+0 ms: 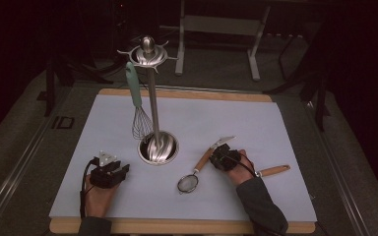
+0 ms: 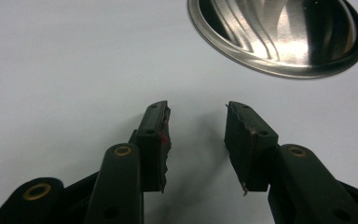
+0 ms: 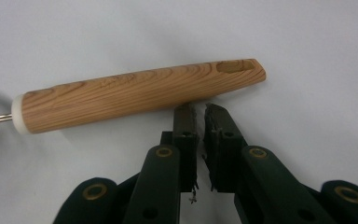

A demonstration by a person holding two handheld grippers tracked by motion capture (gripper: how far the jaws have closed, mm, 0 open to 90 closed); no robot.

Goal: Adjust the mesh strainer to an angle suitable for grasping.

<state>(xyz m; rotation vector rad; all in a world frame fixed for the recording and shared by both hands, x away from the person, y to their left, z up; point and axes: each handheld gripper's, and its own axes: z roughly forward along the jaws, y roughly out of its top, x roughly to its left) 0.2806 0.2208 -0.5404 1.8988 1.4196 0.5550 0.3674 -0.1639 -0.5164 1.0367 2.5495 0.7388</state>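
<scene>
Here the right tongs [image 3: 198, 108] sit nearly clenched, empty, tips just beside the strainer handle [image 3: 140, 93]

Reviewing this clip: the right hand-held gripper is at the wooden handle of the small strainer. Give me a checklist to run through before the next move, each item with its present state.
1. Right hand-held gripper open enough to take the handle: not ok; jaws almost closed, tips just short of the wood.
2. Wooden-handled mesh strainer lying flat on the white mat: ok.
3. Handle free of other things: ok; the second wooden-handled utensil lies apart, beyond the hand.
4. Left hand-held gripper empty and open: ok.
5. Free hook on the steel utensil stand: ok; one hook holds the mint-handled whisk.
6. Stand's round base clear of the left hand-held gripper: ok.
</scene>
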